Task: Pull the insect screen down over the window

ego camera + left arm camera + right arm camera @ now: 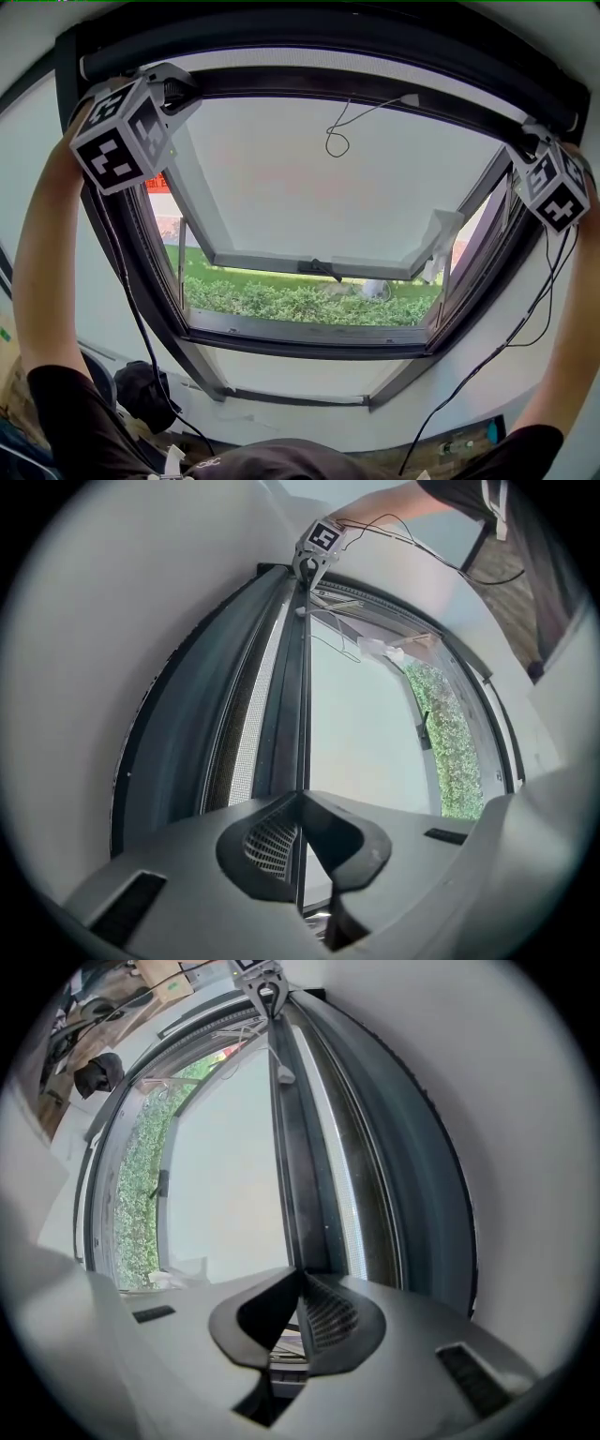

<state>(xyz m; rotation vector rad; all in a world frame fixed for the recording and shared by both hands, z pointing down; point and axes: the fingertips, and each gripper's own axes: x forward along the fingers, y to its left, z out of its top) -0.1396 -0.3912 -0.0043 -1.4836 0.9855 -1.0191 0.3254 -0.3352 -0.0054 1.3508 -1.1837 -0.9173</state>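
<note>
The insect screen's dark pull bar [347, 86] runs across the top of the window, just under the roll housing [328, 33]. My left gripper [181, 94] is raised to the bar's left end, and its jaws pinch the bar's thin lip [300, 794]. A narrow strip of mesh [246, 733] shows beside the bar. My right gripper [522, 142] holds the right end, with its jaws shut on the same lip [300, 1277]. Each gripper view shows the other gripper far along the bar: the right gripper [317, 546] and the left gripper [263, 981].
The window sash [309, 187] is tilted open outward, with a handle [319, 267] on its lower rail and a loose cord [337, 131] hanging near the top. A hedge [300, 305] lies outside. Cables [525, 319] trail from both grippers, and a dark bag [141, 389] sits below.
</note>
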